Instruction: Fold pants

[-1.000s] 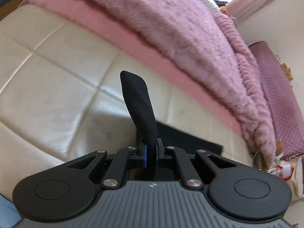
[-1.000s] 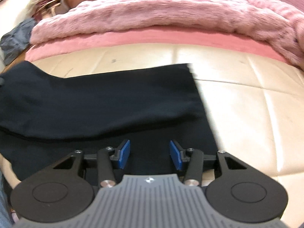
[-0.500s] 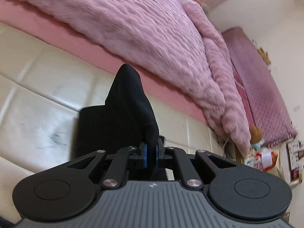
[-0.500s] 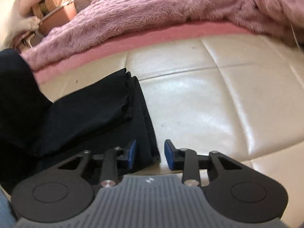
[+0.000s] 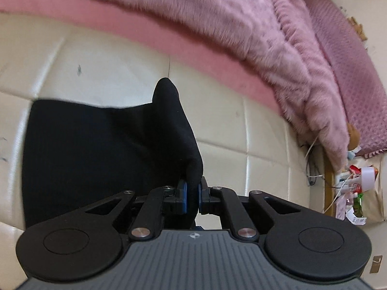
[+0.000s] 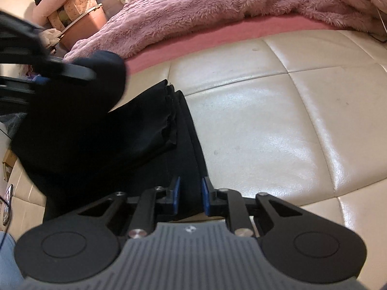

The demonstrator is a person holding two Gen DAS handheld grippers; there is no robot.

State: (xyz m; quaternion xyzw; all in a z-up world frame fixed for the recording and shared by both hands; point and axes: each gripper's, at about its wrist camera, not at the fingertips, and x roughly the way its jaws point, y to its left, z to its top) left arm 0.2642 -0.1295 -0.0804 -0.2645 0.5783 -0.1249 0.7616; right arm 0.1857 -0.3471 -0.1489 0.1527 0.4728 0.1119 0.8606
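The black pants (image 5: 96,149) are lying on the cream quilted leather surface (image 6: 266,125) at the foot of a bed, in front of the pink sheet (image 5: 121,26) and the fuzzy pink blanket (image 5: 217,12), and part of the cloth is already doubled over so that several edges are stacking up near the right side. The left hand-held gripper (image 5: 191,193) is pinching a bunch of the black fabric between its blue pads, and the cloth is rising from the grip in a soft peak, which suggests that this end is being carried over the rest of the garment to make the fold. The right hand-held gripper (image 6: 189,193) is sitting low over the near edge of the pants (image 6: 145,133) with its jaws a little apart and dark fabric showing between them; whether the pads are touching the cloth cannot be told, but the placement looks meant to steady or catch the stacked edge while the other end is coming across. In the right wrist view the left hand-held gripper (image 6: 36,77) is appearing blurred at the upper left with its bunch of cloth. The lifted end looks likely to need laying down square on the layers beneath.
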